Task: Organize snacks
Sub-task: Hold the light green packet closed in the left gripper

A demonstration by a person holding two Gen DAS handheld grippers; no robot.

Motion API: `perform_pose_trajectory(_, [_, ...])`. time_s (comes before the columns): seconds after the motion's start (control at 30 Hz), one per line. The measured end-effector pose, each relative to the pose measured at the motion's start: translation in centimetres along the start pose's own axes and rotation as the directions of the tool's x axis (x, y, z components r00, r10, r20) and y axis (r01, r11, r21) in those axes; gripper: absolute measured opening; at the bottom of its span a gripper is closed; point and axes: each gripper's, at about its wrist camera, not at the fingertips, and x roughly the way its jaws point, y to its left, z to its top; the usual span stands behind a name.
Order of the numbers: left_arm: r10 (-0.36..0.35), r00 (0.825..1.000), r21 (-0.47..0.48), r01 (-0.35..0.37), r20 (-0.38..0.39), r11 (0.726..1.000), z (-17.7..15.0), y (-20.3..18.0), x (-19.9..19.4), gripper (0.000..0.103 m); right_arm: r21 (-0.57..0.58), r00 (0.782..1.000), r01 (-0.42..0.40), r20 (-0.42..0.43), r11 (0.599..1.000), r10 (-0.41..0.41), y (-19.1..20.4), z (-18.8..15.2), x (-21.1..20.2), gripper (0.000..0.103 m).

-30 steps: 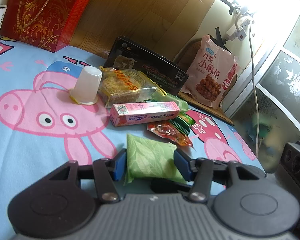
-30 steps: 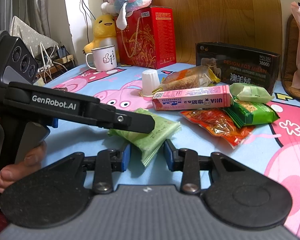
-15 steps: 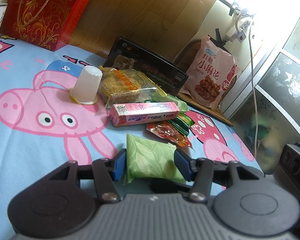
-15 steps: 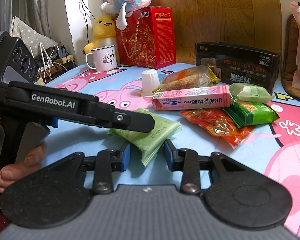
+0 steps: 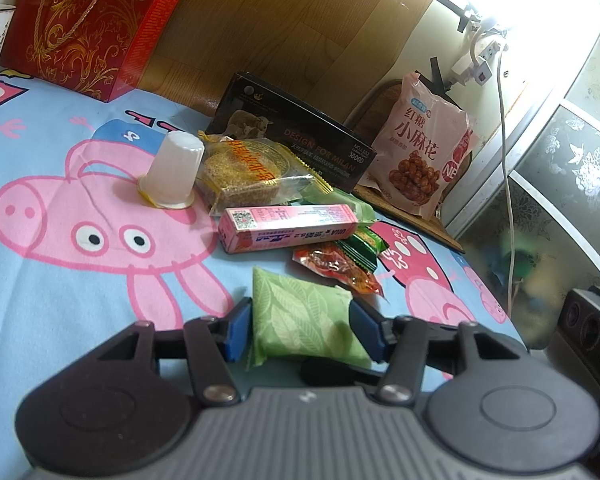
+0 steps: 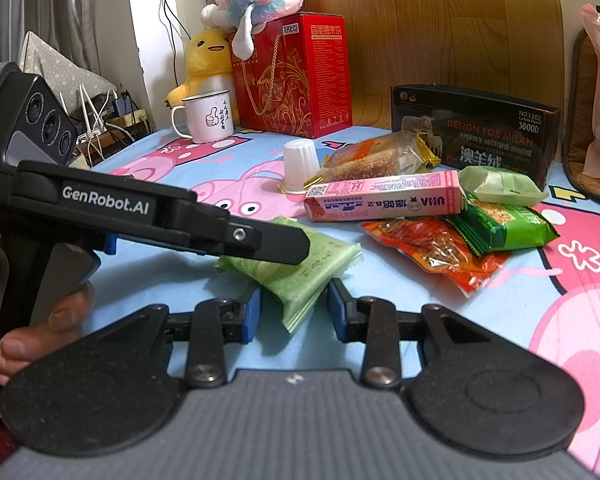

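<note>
The left hand-held gripper (image 5: 297,330) has its blue pads on either side of a pale green leaf-print packet (image 5: 304,324), the left pad just beside the packet's edge and the right pad against its far corner; whether they press it I cannot tell. The right hand-held gripper (image 6: 294,312) straddles the near corner of the same green packet (image 6: 300,276) with small gaps on both sides, so it stands released around it. The packet lies flat on a blue cartoon-pig sheet (image 5: 60,288). Just beyond the left gripper's tips lies a red-orange snack pouch (image 5: 336,266), partly tucked under dark green packets (image 5: 362,246). Farther out a pink carton (image 5: 288,226) lies crosswise, and behind it sit a clear-wrapped golden cake (image 5: 248,174) and an upturned white cup (image 5: 172,174). At the back stand a black box (image 5: 300,142), a red gift box (image 5: 92,28) and a pink snack bag (image 5: 420,156).
</note>
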Motion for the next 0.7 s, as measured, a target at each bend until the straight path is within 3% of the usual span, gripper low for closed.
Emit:
perform_pose_trajectory(0.33, [-0.001,1.000,0.018,0.000,0.017,1.000,0.0,-0.2,-0.2,0.049,0.008,1.000,0.004,0.007,1.000,-0.004,-0.2,0.0,-0.1,0.036])
perform_pose_trajectory(0.5, [-0.001,0.999,0.054,-0.002,0.054,0.999,-0.2,-1.1,-0.9,0.048,0.005,0.998,0.012,0.058,1.000,-0.012,0.2,-0.1,-0.8,0.035])
perform_pose_trajectory(0.7, [-0.019,0.998,0.016,0.018,0.062,1.000,1.2,-2.2,-1.6,0.048,0.023,0.995,0.007,0.101,1.000,-0.009,-0.2,0.5,-2.0,0.035])
